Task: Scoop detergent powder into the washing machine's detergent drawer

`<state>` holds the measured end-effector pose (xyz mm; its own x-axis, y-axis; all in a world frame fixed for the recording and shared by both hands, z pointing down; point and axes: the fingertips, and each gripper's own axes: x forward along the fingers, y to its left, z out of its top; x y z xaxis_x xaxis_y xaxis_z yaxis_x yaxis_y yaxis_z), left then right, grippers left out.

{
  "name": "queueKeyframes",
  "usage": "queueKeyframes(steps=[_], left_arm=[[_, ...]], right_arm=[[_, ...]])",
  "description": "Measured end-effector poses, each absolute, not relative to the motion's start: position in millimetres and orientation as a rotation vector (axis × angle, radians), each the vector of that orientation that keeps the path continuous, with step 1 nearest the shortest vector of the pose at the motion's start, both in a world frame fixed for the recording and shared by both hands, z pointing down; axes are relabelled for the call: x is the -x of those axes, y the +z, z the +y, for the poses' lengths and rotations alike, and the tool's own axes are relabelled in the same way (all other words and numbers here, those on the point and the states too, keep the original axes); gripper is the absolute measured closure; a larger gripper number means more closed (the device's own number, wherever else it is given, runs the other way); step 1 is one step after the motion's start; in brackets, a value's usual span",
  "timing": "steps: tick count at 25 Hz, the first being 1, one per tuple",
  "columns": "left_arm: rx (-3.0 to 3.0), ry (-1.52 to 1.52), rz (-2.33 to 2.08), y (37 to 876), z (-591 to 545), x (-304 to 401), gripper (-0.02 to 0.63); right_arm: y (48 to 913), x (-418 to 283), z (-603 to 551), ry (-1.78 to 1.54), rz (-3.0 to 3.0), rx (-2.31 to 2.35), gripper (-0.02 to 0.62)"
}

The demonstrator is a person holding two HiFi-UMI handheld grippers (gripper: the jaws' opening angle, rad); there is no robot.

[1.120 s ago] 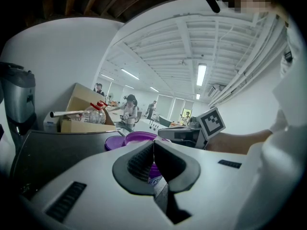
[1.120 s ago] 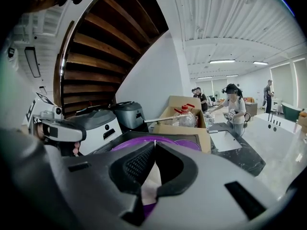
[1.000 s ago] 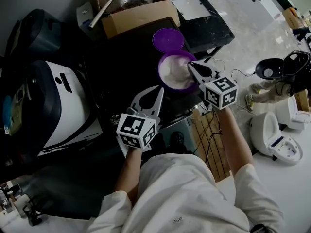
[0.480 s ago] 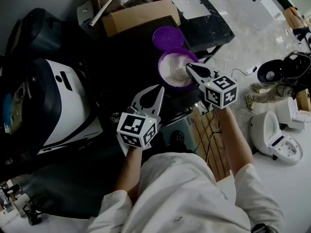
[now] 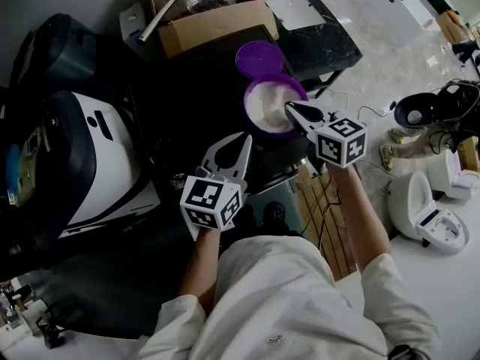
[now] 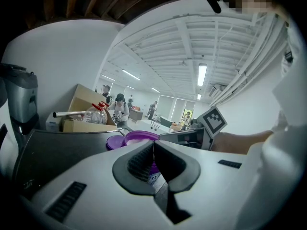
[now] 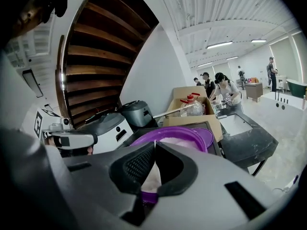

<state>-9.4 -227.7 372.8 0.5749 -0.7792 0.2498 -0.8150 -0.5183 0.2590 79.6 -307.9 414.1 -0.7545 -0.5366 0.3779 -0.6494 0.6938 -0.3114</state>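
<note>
Right gripper (image 5: 289,107) at purple powder tub (image 5: 253,94) rim; left gripper (image 5: 244,144) apart.

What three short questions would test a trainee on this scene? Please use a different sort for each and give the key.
1. True or false: the purple lid lies beside the open tub, not on it.
2. What fills the tub? A. white powder B. water C. socks
3. Fill in: the jaws that reach over the tub's rim belong to the ____ gripper.

Key
1. True.
2. A.
3. Right: the right gripper, with its jaws together.
</note>
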Motion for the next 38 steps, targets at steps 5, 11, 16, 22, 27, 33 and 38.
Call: queueKeyframes(steps=[5,11,16,22,27,33,38], left_arm=[[-2.459,0.139,-1.31,372.9,-224.8,11.0,0.587],[-2.456,0.139,-1.322,372.3,-221.7,9.5,0.588],[-2.453,0.138,-1.336,370.8,-221.1,11.4,0.586],[-2.45,0.134,-1.351,368.7,-221.0,10.8,0.587],[-2.45,0.131,-1.358,368.4,-220.5,8.9,0.587],[-2.449,0.129,-1.372,366.4,-220.8,6.6,0.587],[-2.452,0.131,-1.383,364.0,-220.8,3.6,0.588]], right_arm=[[413.8,-74.6,-300.3,0.651,-2.651,-0.924,0.585],[411.9,-70.6,-293.1,0.7,-2.66,-0.894,0.586],[407.8,-66.6,-289.2,0.8,-2.689,-0.894,0.585],[400.5,-67.2,-289.2,0.939,-2.73,-0.952,0.585],[401.3,-75.3,-293.8,1.02,-2.733,-1.04,0.584],[396.2,-86.0,-300.1,1.187,-2.754,-1.115,0.584],[389.7,-95.8,-306.0,1.341,-2.766,-1.185,0.584]])
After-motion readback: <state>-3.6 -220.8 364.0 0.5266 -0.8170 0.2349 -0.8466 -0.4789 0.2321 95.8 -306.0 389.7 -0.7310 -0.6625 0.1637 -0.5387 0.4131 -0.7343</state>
